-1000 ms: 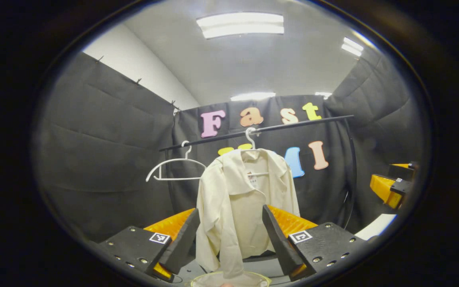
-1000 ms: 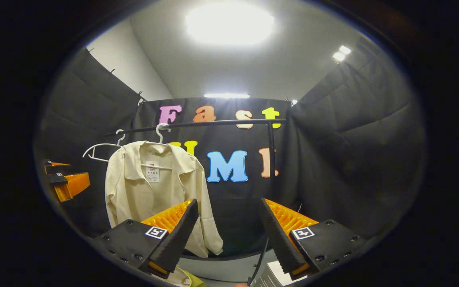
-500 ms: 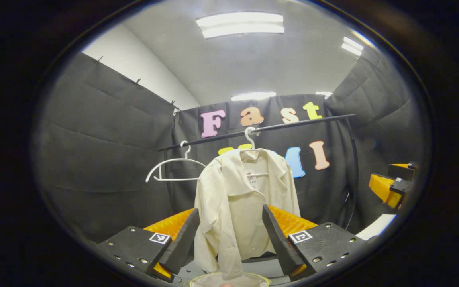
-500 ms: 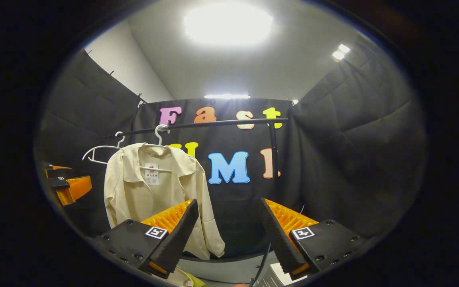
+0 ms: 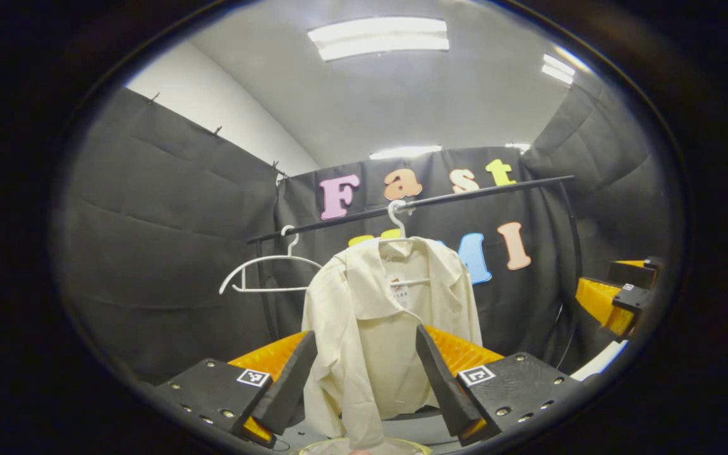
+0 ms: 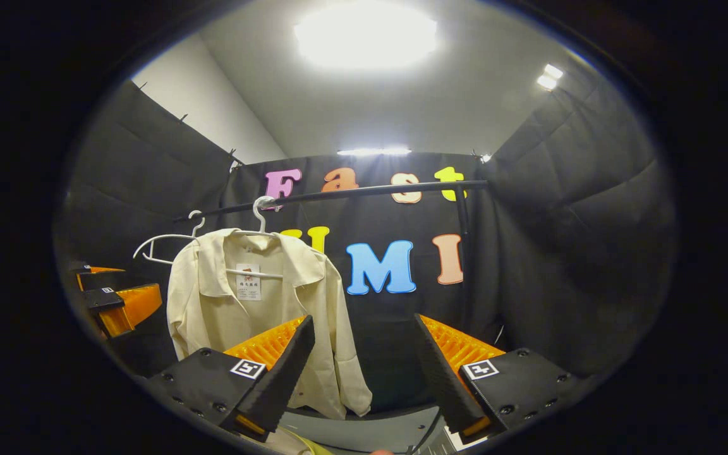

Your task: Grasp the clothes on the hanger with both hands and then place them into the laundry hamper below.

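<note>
Cream collared shirt (image 5: 389, 316) hangs on a white plastic hanger (image 5: 394, 218) from the black metal rail (image 5: 414, 203), beside an empty white hanger (image 5: 266, 268). Left gripper (image 5: 364, 373) spreads wide before it, touching nothing; right gripper (image 6: 364, 373) likewise gapes. A pale rim (image 5: 364, 447) below is perhaps the hamper.

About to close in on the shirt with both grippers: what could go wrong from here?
1. The shirt hangs on a hanger hooked over the rail; a downward pull might drag the hanger off too.
2. The right gripper, open, faces bare wall beside the shirt and might close on nothing.
3. The empty hanger nearby could snag.
</note>
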`<state>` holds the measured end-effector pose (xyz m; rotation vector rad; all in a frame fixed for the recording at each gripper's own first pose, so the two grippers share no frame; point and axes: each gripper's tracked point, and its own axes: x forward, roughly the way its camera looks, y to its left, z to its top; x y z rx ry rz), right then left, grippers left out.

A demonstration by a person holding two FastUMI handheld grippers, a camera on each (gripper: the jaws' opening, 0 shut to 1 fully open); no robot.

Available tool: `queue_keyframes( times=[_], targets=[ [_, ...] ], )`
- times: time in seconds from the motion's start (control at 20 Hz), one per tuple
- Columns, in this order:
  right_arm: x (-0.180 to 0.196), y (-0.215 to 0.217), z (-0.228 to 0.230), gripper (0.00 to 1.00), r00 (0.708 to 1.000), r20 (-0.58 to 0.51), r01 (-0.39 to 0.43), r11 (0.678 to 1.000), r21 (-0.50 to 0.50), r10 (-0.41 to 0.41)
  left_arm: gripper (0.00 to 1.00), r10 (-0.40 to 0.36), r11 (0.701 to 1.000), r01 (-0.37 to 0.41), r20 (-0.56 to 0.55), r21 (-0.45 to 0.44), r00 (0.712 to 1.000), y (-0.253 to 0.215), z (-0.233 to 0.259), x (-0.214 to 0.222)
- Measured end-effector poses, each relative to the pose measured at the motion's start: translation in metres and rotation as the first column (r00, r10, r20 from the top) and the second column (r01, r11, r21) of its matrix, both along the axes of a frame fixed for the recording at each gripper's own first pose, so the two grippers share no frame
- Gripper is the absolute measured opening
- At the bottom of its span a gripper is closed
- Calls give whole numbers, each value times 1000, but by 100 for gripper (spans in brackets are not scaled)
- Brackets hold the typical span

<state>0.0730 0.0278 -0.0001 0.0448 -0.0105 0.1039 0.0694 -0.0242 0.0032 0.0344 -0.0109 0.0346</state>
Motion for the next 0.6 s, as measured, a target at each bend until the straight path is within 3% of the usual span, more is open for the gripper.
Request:
queue_keyframes(
  times=[0.6],
  targets=[
    [95, 44, 3, 97, 987, 53, -153, 987, 41, 151, 92, 51, 998, -51, 9, 30, 999, -32, -3, 99]
  ],
)
